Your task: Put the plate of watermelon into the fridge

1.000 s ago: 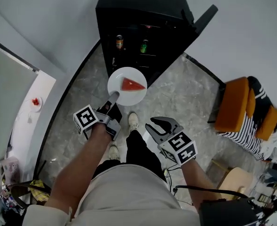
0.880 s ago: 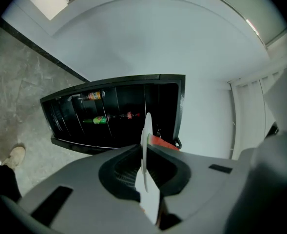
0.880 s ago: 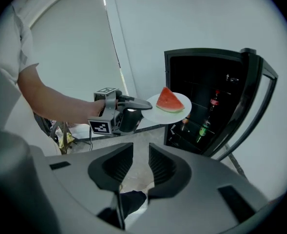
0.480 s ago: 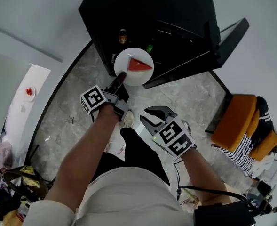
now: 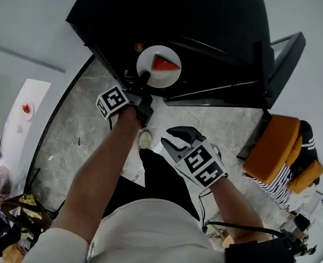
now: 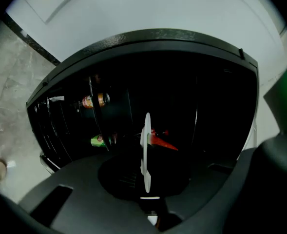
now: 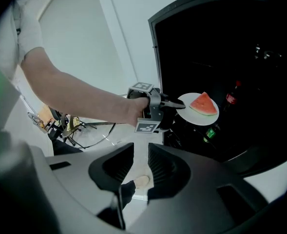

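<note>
Head view: the plate with the watermelon slice sits at upper centre against the dark fridge opening, its rim clamped in my left gripper. My right gripper hangs lower, jaws apart and empty. I cannot make out the fridge's dark shelves.

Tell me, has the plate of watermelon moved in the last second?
Yes. The plate, held by the left tool, has gone forward: it hung over the floor before the fridge and now lies against the fridge's dark open front.

Plate moved forward; now at fridge opening.
</note>
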